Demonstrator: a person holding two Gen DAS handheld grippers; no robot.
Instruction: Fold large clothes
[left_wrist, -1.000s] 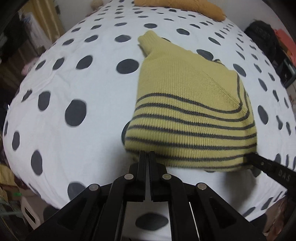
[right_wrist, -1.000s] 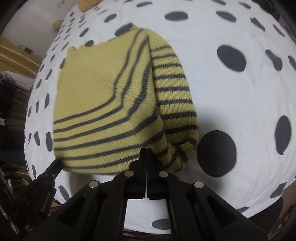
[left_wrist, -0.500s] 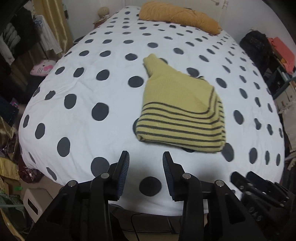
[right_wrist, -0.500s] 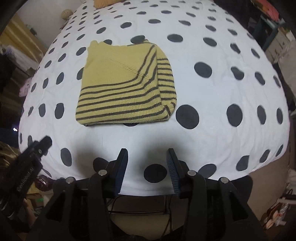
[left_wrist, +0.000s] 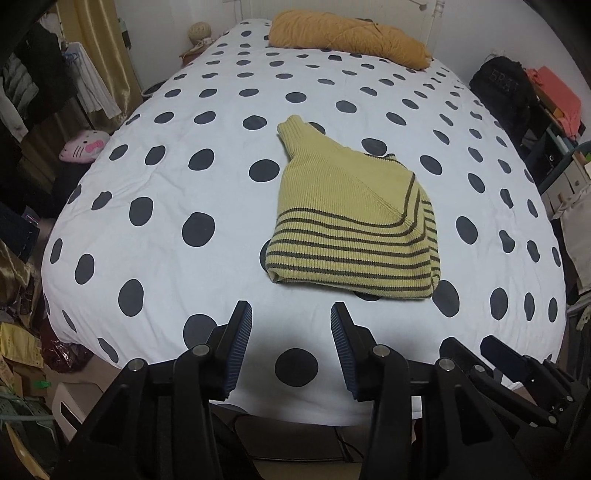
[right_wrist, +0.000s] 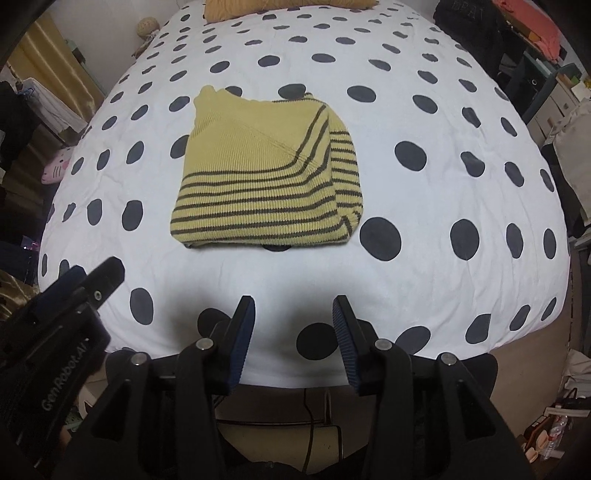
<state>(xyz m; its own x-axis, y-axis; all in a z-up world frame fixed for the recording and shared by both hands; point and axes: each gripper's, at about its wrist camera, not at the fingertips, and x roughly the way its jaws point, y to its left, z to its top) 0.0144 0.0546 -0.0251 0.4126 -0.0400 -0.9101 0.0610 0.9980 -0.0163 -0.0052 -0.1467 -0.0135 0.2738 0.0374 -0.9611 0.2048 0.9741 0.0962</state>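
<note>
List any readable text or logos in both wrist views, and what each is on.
"GenRobot.AI": white lettering on the body of the left gripper, seen in the right wrist view.
Pale letters on the black bag beside the bed: too blurred to read.
Yellow striped sweater and right gripper: no text visible.

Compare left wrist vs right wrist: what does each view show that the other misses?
Left wrist only: the whole orange pillow at the head of the bed, and clothes on hangers at the left.
Right wrist only: plastic bottles on the floor at the lower right, and "GenRobot.AI" lettering on the left gripper.
Both: the folded yellow striped sweater lying on the polka-dot bedspread, the pink cat plush, and the right gripper; neither gripper holds anything.
</note>
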